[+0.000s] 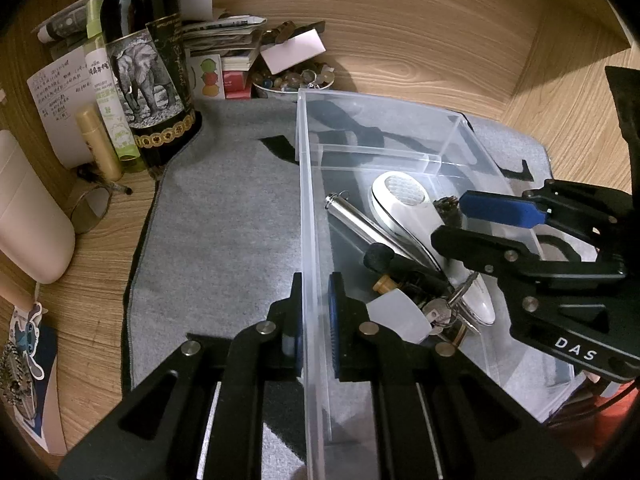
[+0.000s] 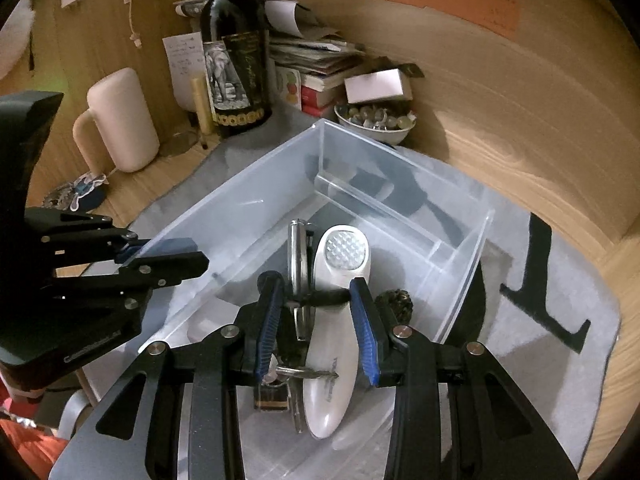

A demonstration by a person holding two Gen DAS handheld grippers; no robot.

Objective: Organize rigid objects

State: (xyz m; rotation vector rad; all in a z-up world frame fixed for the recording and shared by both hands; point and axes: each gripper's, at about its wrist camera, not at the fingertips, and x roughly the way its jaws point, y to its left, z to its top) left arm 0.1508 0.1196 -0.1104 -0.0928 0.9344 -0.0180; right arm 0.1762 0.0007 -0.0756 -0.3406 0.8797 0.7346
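Wooden tabletop [image 1: 420, 40], grey cloth mat [image 1: 224, 208] at frame centre. Clear plastic bin [image 1: 308, 208] on mat, right of centre. Left gripper [image 1: 315, 320] at bottom, clenched on bin's near wall, one finger each side. Right gripper [image 2: 318, 320] released, fingers spread above white handheld device [image 2: 340, 312] lying in bin beside metal tube [image 1: 360, 220], keys [image 1: 440, 312]. Wine bottle [image 1: 148, 68], bowl of stones [image 2: 376, 122], cream mug [image 2: 120, 120] in upper left.
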